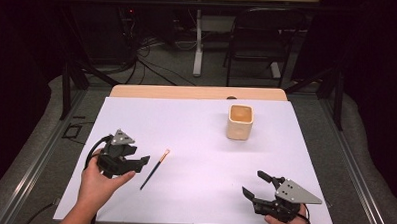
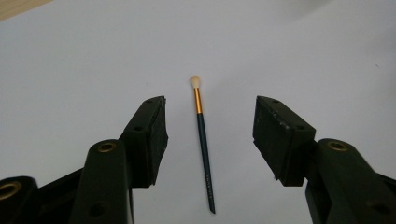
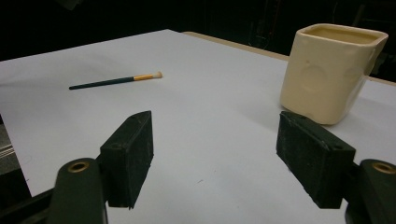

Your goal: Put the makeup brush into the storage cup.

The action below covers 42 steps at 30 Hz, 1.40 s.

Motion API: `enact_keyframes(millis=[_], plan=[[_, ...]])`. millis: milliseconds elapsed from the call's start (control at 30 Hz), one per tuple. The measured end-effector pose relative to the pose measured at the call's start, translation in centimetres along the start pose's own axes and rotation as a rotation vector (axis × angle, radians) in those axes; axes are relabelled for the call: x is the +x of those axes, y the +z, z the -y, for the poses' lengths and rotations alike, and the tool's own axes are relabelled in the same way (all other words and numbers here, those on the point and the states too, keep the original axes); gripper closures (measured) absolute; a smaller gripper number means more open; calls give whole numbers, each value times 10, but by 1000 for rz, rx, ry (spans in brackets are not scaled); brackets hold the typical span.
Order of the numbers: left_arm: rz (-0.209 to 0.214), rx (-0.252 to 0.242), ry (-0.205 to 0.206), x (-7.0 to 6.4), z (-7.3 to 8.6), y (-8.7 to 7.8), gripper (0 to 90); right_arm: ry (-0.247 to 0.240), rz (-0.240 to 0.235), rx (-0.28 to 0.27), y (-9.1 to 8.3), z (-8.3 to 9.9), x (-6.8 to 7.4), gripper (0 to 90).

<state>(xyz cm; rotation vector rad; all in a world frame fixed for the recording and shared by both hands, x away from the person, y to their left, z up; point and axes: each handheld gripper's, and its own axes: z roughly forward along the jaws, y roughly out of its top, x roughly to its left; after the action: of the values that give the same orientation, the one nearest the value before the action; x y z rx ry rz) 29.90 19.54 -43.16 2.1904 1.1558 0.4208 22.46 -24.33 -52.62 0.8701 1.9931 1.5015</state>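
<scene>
A left gripper point(image 1: 143, 161), jaws spread wide, faces a slim paintbrush point(image 1: 154, 169) lying flat on the white table point(image 1: 195, 142), just beside it. Farther right stands a cream cup point(image 1: 240, 122); the right gripper point(image 1: 254, 184) rests wide open near the table's front edge.

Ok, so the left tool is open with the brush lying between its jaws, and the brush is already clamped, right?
Not clamped. The left tool is open and the brush lies between its jaws, but it rests loose on the white sheet, clear of both pads, as the left gripper view shows.
</scene>
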Motion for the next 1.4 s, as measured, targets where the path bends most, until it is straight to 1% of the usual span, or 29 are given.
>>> enact_keyframes(millis=[133, 200, 233, 267, 333, 367, 433, 500, 633, 667, 700, 800, 900, 967, 1067, 1100, 1133, 1167, 1200, 1333, 1400], plan=[[1, 32, -5, 1, -5, 5, 455, 0, 1, 2, 0, 0, 0, 273], [-1, 50, -8, 1, -7, 8, 455, 8, 9, -27, 2, 1, 0, 273], [-1, 63, -13, 1, -7, 10, 456, 7, -2, 4, 0, 0, -1, 273], [-5, 70, -15, 1, -8, 11, 456, 6, 2, 7, -1, 0, -1, 273], [3, 94, -21, 2, -10, 13, 456, 6, 1, 0, 0, 1, -1, 273], [3, 98, -27, 3, -10, 14, 456, 6, 4, -6, 0, 1, -1, 273], [4, 114, -36, 4, -12, 15, 456, 7, 5, 4, 0, 1, -1, 273], [8, 133, -45, 6, -13, 16, 456, 8, 3, 2, 0, 1, -1, 273], [12, 148, -57, 8, -15, 18, 459, 5, 1, 1, 1, 1, -1, 273], [16, 164, -63, 9, -17, 19, 461, 8, -1, 3, 1, 1, -1, 273], [17, 170, -63, 10, -18, 20, 462, 8, 0, 4, 1, 1, -1, 273], [18, 179, -61, 11, -19, 21, 463, 9, 0, -4, 2, 1, -1, 273], [24, 186, -66, 11, -20, 21, 462, 8, 1, 2, 1, 1, -1, 273], [21, 191, -67, 11, -21, 23, 462, 7, 2, 5, 1, 1, -1, 273], [25, 207, -62, 10, -21, 24, 463, 5, 0, 7, 1, 1, -1, 273], [22, 208, -63, 10, -22, 25, 463, 7, -1, -2, 2, 1, -1, 273], [21, 211, -59, 10, -22, 26, 463, 8, -1, 6, 1, 1, -1, 273], [22, 212, -59, 10, -22, 26, 463, 3, -1, 1, 1, 1, -1, 273], [21, 213, -60, 10, -23, 27, 463, 10, -2, -4, 2, 1, 0, 273], [18, 222, -64, 11, -24, 30, 462, 5, 0, -3, 2, 2, -1, 273], [17, 226, -68, 12, -25, 32, 462, 5, 0, 7, 2, 1, -1, 273]])
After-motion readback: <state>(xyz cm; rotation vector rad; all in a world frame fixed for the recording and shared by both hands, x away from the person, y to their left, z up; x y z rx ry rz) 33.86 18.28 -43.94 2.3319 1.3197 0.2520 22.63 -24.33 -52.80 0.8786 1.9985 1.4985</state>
